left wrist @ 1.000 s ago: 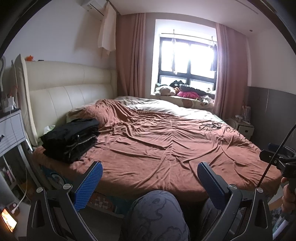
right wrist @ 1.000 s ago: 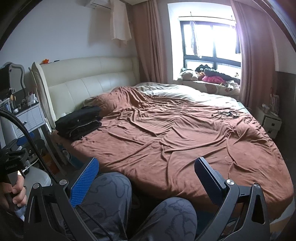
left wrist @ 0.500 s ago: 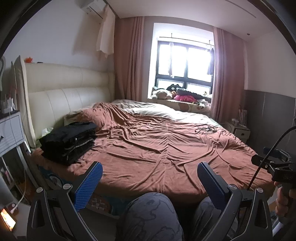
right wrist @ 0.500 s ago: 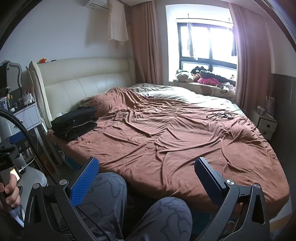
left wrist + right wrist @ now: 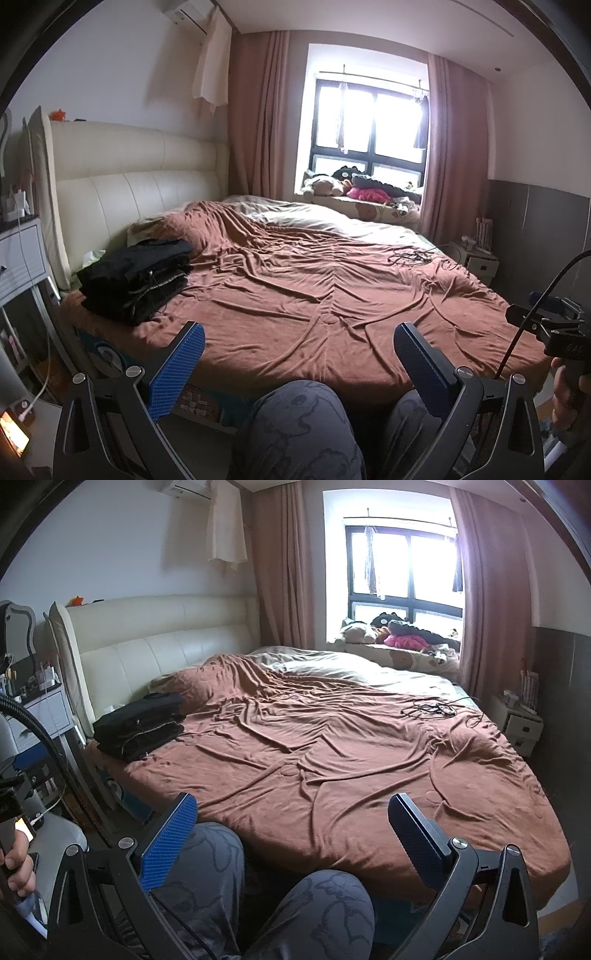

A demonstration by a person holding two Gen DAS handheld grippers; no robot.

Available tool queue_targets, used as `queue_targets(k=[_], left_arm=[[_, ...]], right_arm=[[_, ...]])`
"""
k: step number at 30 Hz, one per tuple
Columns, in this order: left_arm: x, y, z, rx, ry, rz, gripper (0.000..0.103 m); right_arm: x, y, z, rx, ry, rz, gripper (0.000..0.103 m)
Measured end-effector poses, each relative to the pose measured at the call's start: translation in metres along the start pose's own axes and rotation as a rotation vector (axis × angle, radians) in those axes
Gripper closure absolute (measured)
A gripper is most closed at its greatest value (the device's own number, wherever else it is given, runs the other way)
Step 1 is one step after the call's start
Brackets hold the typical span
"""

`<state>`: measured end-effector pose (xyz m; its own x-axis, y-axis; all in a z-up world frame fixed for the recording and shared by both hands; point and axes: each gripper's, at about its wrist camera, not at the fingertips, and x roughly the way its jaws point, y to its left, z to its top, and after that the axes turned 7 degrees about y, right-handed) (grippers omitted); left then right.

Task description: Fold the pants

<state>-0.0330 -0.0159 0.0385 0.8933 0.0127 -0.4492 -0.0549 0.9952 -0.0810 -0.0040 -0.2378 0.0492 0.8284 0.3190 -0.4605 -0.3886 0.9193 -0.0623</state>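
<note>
A stack of folded black pants (image 5: 138, 278) (image 5: 142, 725) lies on the left corner of the bed, near the headboard. The bed carries a wrinkled brown sheet (image 5: 314, 295) (image 5: 332, 760). My left gripper (image 5: 299, 363) is open and empty, held back from the bed's near edge above the person's knees (image 5: 299, 428). My right gripper (image 5: 291, 834) is likewise open and empty, also off the bed over the knees (image 5: 325, 908). In the left wrist view the right gripper's handle shows at the far right, held by a hand (image 5: 565, 391).
A cream headboard (image 5: 122, 192) stands on the left with a nightstand (image 5: 20, 254) beside it. Tangled black cables (image 5: 410, 255) (image 5: 430, 709) lie on the bed's far right. Soft toys (image 5: 391, 631) fill the window ledge. A small white cabinet (image 5: 522, 727) stands at the right.
Both cameras tilted and rose slightly, so the bed sits lower in view. Both grippers stayed open and empty; nothing on the bed moved.
</note>
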Motion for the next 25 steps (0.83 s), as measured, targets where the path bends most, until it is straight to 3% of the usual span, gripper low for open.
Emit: queue_targets(k=[25], left_arm=[[-0.006, 0.002, -0.003, -0.007, -0.020, -0.005, 0.000]], right_arm=[[0.000, -0.011, 0.000, 0.020, 0.012, -0.016, 0.000]])
